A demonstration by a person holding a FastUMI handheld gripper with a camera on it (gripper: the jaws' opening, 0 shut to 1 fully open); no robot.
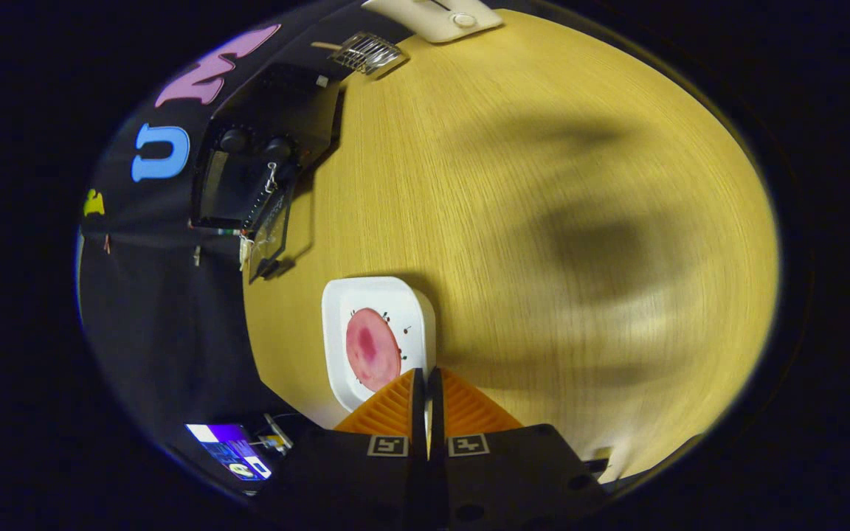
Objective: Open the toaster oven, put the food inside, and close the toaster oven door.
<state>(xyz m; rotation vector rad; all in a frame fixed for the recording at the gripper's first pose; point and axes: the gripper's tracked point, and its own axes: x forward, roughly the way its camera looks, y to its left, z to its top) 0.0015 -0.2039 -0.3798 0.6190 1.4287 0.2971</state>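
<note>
Gripper view: the jaws of the gripper [426,383] are nearly closed, pinching the near rim of a white plate [410,310] on the tabletop [543,184]. A pink slice of food [372,348] lies on it, long axis running away from the fingers. The toaster oven [259,166] stands well beyond, door seemingly open. With so thin an edge grip, tilting is judged likely, spilling the food.

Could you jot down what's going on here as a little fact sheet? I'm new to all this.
surface: wooden table
gripper: gripper, orange fingers nearly together, gripping the near edge of the plate
food: round pink slice on a white square plate
toaster oven: black toaster oven beyond the plate, against the booth wall
door: seems open, hard to tell
</note>
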